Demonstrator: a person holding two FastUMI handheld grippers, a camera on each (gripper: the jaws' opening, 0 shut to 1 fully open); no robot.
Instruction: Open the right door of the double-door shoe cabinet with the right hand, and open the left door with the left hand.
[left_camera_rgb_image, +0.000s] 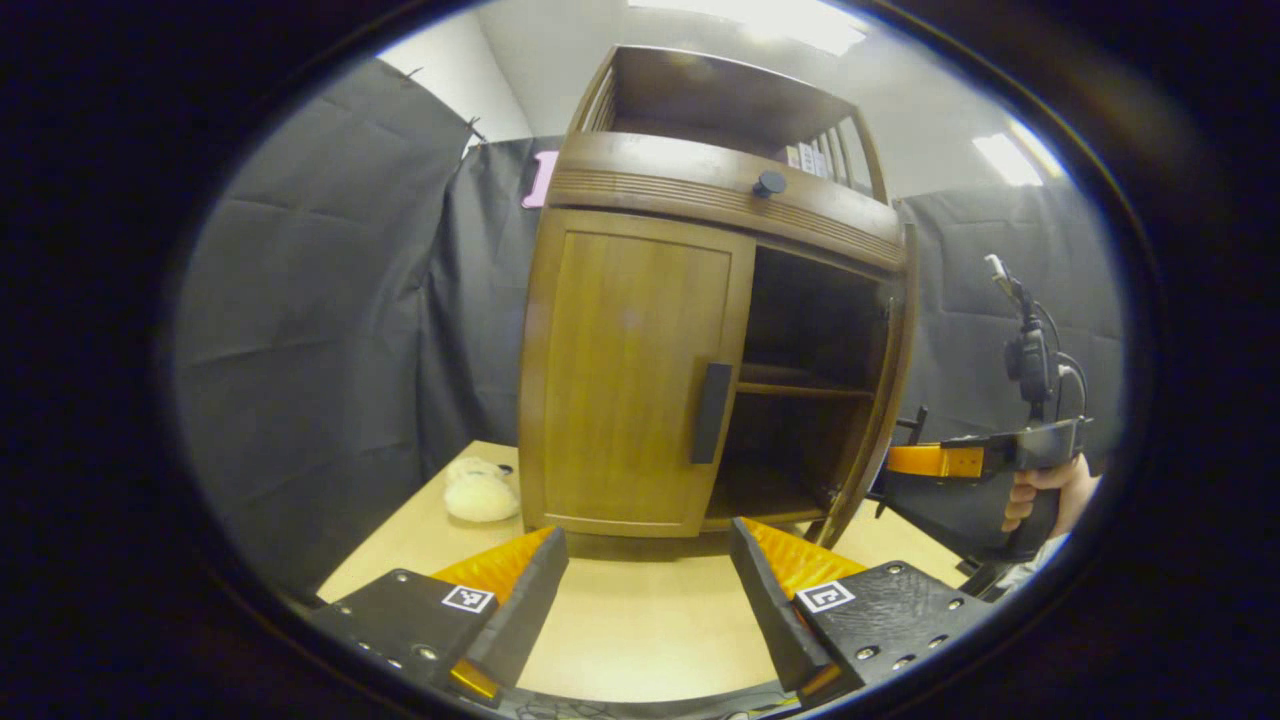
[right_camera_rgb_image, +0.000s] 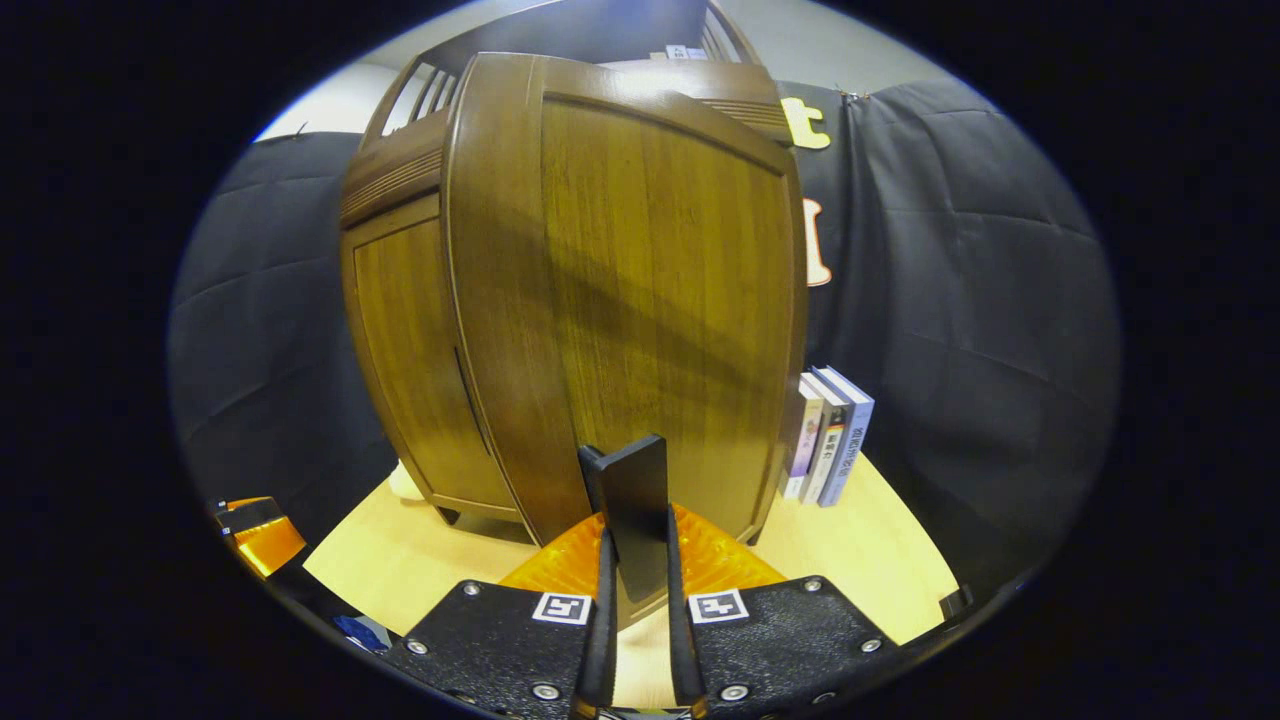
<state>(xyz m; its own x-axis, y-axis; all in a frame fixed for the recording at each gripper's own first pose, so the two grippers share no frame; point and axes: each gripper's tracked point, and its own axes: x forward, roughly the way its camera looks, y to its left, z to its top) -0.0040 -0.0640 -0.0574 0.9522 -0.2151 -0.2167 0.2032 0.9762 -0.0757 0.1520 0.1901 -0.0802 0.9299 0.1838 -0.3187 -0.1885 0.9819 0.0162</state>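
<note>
Right door (right_camera_rgb_image: 650, 300) open (handle (right_camera_rgb_image: 632, 520) pinched by right hand-held gripper (right_camera_rgb_image: 636, 590)).

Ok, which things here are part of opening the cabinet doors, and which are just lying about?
Part of the job:
- shoe cabinet
- right door, open, its handle clamped by the right gripper
- left door, closed, with its handle
- left gripper, open

Lying about:
- books
- white plush toy
</note>
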